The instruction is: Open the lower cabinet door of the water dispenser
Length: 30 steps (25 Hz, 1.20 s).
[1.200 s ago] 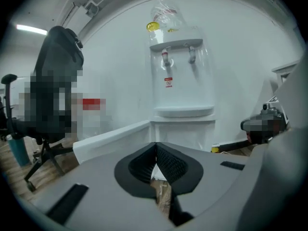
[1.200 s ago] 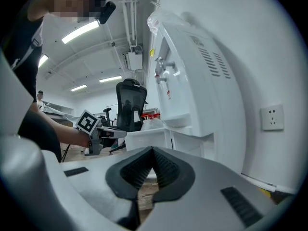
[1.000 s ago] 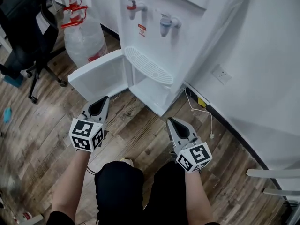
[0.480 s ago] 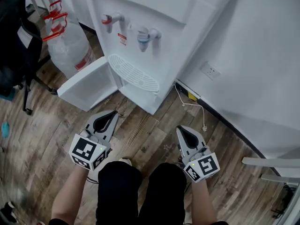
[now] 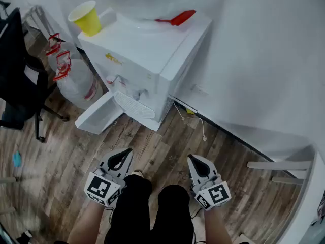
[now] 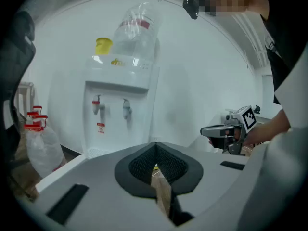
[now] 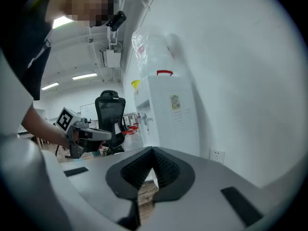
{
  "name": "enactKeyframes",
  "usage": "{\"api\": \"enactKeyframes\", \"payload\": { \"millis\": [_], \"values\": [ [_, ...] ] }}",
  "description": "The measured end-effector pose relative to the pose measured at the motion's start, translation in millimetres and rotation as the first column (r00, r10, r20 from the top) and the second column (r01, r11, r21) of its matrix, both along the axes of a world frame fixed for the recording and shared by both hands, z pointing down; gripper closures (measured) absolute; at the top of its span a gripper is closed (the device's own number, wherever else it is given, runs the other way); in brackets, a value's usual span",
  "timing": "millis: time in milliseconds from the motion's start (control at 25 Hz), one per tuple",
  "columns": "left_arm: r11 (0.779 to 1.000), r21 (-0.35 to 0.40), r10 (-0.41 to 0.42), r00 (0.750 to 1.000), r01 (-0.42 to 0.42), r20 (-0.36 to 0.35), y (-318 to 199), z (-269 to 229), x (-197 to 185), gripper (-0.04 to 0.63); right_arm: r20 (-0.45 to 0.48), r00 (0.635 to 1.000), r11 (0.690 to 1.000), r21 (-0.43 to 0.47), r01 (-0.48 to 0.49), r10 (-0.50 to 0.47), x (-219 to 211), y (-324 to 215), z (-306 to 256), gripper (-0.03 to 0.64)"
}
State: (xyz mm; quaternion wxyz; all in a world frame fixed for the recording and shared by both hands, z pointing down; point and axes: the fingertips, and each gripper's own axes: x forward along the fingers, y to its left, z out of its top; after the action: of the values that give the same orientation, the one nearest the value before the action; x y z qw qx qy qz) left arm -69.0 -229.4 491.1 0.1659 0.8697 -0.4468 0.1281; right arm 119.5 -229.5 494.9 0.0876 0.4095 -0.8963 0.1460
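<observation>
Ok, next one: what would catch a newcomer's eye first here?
The white water dispenser stands against the wall with its lower door swung wide open. A yellow cup sits on its top, and the left gripper and right gripper hover shut and empty beside the person's legs.

This is looking like an office. A black swivel chair (image 5: pixel 19 80) is standing on castors at the left. A white water dispenser (image 5: pixel 147 55) is sitting against the far wall, with spare water jugs (image 5: pixel 76 85) waiting just beside it. Long ceiling strip lights (image 7: pixel 84 76) are glowing above wood-look flooring (image 5: pixel 61 151) and plain white walls (image 5: pixel 254 44).
</observation>
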Motion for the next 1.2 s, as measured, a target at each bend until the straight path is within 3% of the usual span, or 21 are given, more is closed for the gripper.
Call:
{"api": "enactKeyframes", "payload": {
  "millis": [240,640,880,1200],
  "values": [
    [0.999,-0.017,-0.037,0.999,0.037,-0.038,25.5,-109.1,19.4,0.582,0.007,1.000,1.000,-0.021,-0.001,0.001,11.4,31.6,-109.2,0.595],
    [0.999,-0.017,-0.046,0.998,0.046,-0.030,90.3,-265.7,65.0,0.583,0.010,0.999,0.999,-0.025,0.041,-0.041,40.1,96.1,-264.6,0.595],
    [0.999,-0.019,-0.041,0.998,0.041,-0.041,135.0,-319.7,91.4,0.583,-0.002,0.999,0.999,0.000,0.050,-0.050,63.4,132.5,-321.9,0.595],
    [0.999,0.024,-0.049,0.999,0.049,0.018,201.0,-349.7,100.9,0.583,0.030,0.998,0.999,0.000,0.049,-0.049,82.7,195.0,-343.0,0.595]
  ]
}}
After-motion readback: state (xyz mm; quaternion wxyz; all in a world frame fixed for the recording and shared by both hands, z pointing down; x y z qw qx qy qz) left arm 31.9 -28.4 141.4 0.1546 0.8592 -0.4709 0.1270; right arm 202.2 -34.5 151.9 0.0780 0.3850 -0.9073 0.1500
